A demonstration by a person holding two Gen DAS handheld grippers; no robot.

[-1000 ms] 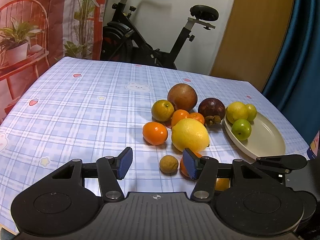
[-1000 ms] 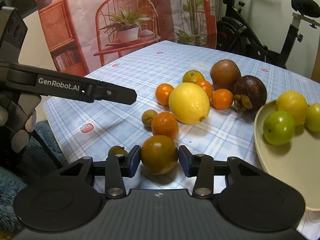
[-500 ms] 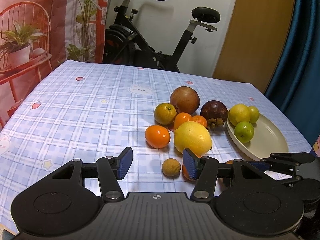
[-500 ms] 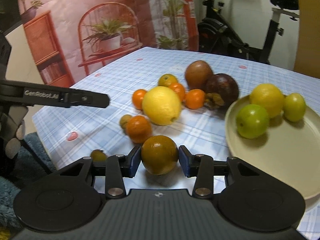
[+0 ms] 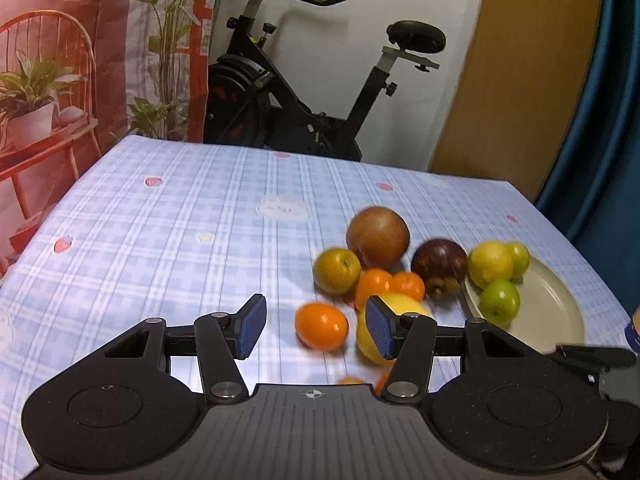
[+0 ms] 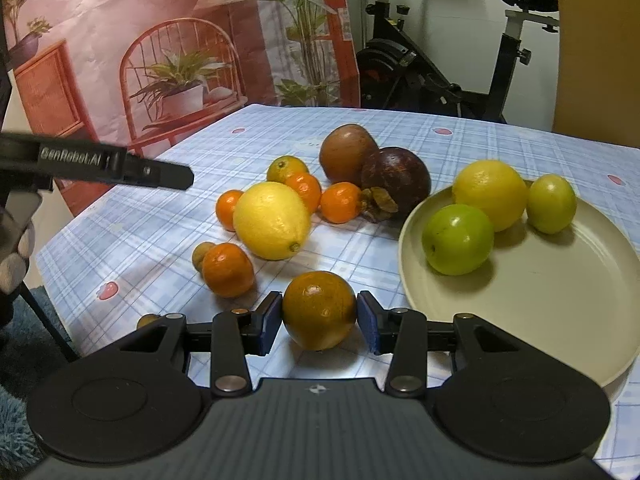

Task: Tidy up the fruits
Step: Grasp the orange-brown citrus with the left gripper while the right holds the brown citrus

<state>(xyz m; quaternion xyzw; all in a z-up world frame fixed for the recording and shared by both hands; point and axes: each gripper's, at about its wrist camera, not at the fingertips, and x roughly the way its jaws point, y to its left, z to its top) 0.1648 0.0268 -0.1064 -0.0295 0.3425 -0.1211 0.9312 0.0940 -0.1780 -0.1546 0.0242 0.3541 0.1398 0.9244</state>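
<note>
- Right hand-held gripper [image 6: 318, 324] clamped on dark orange fruit [image 6: 319, 310], both blue pads against its sides; fruit round, no clear long axis, stem dimple facing up toward camera; glossy brownish-orange skin.
- Held fruit low over tabletop [image 6: 160, 216], just beside near-left rim of cream plate [image 6: 540, 320]; contact with cloth underneath cannot be told.
- Left hand-held gripper [image 5: 316, 326] half open, nothing between pads, aimed down at fruit pile; view blurred.
- Just past: small orange [image 6: 228, 270] touching small brown fruit [image 6: 201, 255].
- Large lemon [image 6: 272, 221], long axis lying flat, nipple end toward near right.
- On plate: green apple [image 6: 458, 239], yellow citrus [image 6: 490, 194], small green-yellow fruit [image 6: 552, 203].
- Farther back: small oranges, dark purple mangosteen [image 6: 396, 178] beside brown round fruit [image 6: 348, 154].
- Blue checked cloth with strawberry prints on tabletop.
- Room behind: exercise bike [image 5: 304, 92], printed backdrop [image 6: 168, 40] with chair and plants, wooden door [image 5: 532, 72], blue curtain at right.
</note>
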